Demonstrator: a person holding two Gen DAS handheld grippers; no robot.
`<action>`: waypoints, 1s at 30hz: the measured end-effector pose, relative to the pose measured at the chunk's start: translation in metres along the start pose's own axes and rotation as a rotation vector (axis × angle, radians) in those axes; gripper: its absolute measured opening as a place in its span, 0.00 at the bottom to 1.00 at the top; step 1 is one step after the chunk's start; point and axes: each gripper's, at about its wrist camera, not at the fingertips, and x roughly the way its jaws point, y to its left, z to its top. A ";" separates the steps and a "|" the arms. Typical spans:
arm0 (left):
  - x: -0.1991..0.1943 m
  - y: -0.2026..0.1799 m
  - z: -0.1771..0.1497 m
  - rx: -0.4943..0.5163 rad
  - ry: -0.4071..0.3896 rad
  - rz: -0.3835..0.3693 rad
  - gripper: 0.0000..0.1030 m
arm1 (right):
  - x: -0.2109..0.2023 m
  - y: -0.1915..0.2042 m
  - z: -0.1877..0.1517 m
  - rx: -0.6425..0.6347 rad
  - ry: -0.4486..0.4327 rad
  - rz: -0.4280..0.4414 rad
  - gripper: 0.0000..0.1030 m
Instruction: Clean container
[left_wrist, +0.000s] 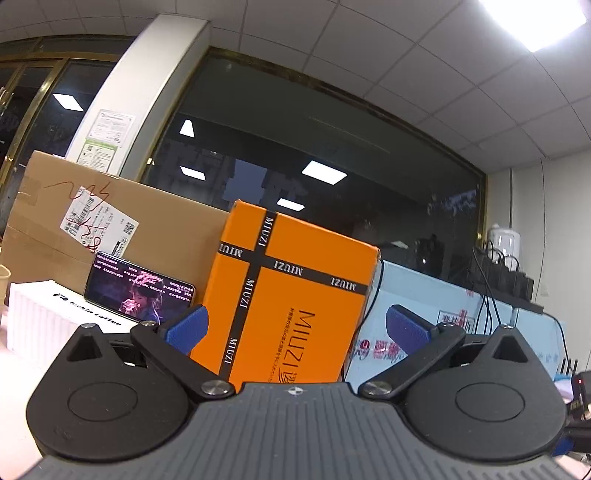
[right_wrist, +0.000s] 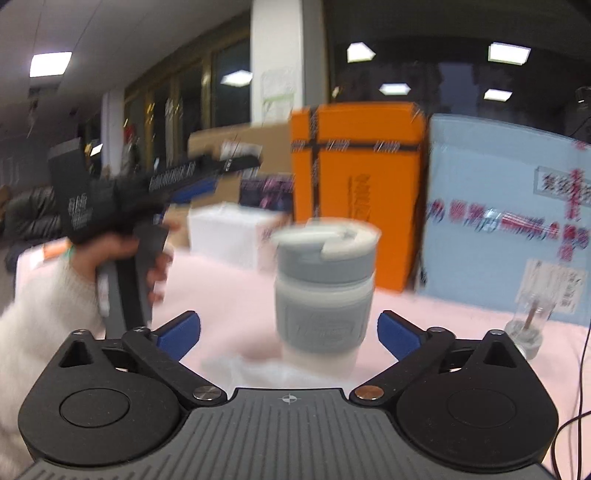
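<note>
A white travel cup (right_wrist: 325, 288) with a grey lid and grey sleeve stands upright on the pink tabletop (right_wrist: 229, 295), blurred in the right wrist view. My right gripper (right_wrist: 289, 334) is open, its blue pads (right_wrist: 397, 334) spread wide just short of the cup's base. A white cloth (right_wrist: 280, 373) lies under the cup in front of that gripper. My left gripper (left_wrist: 297, 328) is open and holds nothing, tilted up at the boxes; the cup is not in its view. From the right wrist view, a hand holds the left gripper (right_wrist: 207, 173) raised at the left.
An orange MIUZI box (left_wrist: 291, 295), a brown cardboard box (left_wrist: 74, 221) and a light blue box (right_wrist: 506, 218) stand along the back. A phone (left_wrist: 138, 291) leans against the cardboard by a white box (left_wrist: 48, 317). A small clear glass bottle (right_wrist: 526, 328) stands at right, near cables (right_wrist: 580, 369).
</note>
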 end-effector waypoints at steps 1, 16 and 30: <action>0.001 0.002 -0.002 -0.014 0.008 0.019 1.00 | 0.000 -0.003 0.002 0.005 -0.041 -0.016 1.00; 0.016 -0.002 -0.034 0.151 0.052 0.284 1.00 | 0.026 -0.047 -0.036 -0.011 -0.467 -0.554 1.00; 0.027 -0.022 -0.055 0.297 0.083 0.240 1.00 | 0.033 -0.061 -0.044 0.066 -0.369 -0.571 1.00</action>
